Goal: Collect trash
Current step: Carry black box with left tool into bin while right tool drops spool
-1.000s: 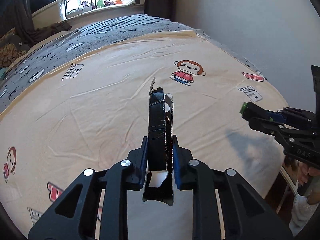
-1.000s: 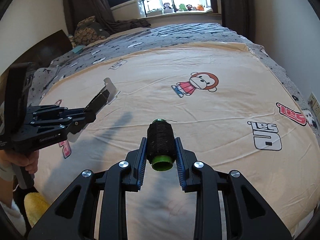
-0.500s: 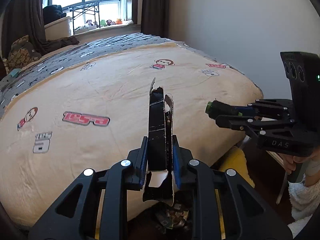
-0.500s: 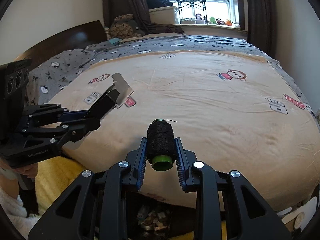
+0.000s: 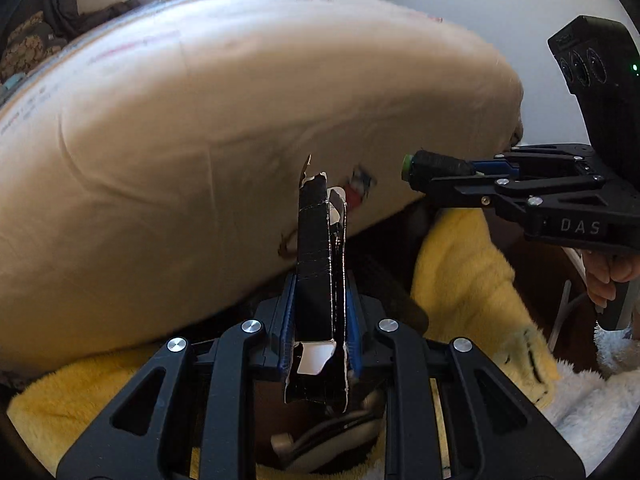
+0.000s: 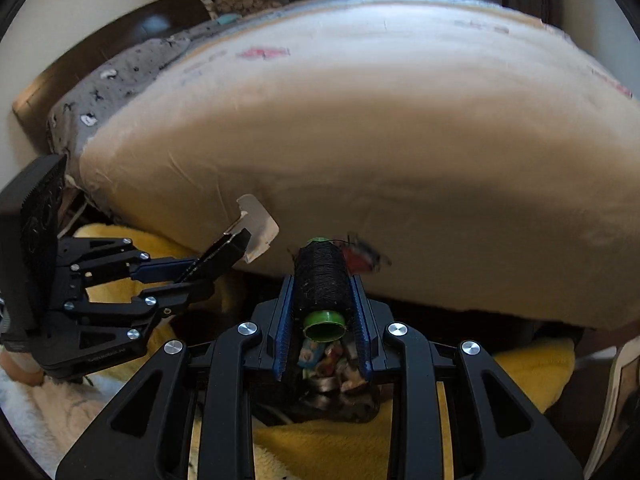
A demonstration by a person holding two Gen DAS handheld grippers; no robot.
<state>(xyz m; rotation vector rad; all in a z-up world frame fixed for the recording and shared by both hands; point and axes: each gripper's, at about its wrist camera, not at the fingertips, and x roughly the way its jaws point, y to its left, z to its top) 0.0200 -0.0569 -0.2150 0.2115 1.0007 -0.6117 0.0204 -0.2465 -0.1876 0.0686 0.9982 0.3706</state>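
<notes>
My left gripper [image 5: 320,300] is shut on a flattened black cardboard box [image 5: 316,240] with torn white edges, held upright below the bed's foot edge. It also shows in the right wrist view [image 6: 224,256]. My right gripper [image 6: 320,292] is shut on a black thread spool [image 6: 318,276] with a green core; the spool shows at right in the left wrist view [image 5: 436,164]. Under both grippers sits a dark bin with trash [image 6: 332,376], partly hidden by the fingers; it also shows in the left wrist view [image 5: 328,436].
The beige bedsheet [image 6: 360,140] bulges over the bed's foot edge just ahead. A yellow fluffy rug [image 5: 464,276] lies around the bin, with white fluffy fabric [image 5: 592,404] at the right. A dark headboard [image 6: 100,52] is at the far left.
Both grippers have dropped from above the bed to below its foot edge, over the bin. Each still holds its item.
</notes>
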